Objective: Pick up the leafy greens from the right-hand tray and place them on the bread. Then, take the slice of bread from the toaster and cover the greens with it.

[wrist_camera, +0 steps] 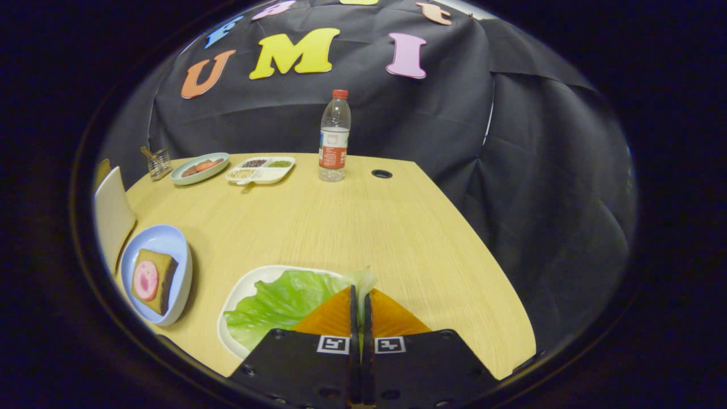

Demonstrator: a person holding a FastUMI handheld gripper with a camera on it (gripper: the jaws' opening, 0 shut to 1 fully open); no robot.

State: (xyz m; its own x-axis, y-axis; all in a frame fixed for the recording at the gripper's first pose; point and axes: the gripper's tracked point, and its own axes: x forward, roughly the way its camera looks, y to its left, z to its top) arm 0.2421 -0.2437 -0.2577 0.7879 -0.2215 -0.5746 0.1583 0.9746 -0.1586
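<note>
A green lettuce leaf (278,304) lies over a white tray (241,292) right at my fingers. My gripper (360,295) is shut on the leaf's pale edge, which sticks up between the fingertips. To the left of the tray, a light blue plate (170,241) holds a brown slice of bread (162,272) with a round pink slice of ham (146,280) on top. Beyond that plate stands a white boxy object (112,213), seen only in part; I cannot tell whether it is the toaster.
At the back of the wooden table (369,227) stand a water bottle (334,139), a divided white tray of small foods (261,169), a pale plate of food (200,168) and a small glass holder (159,163). A cable hole (381,174) sits by the bottle.
</note>
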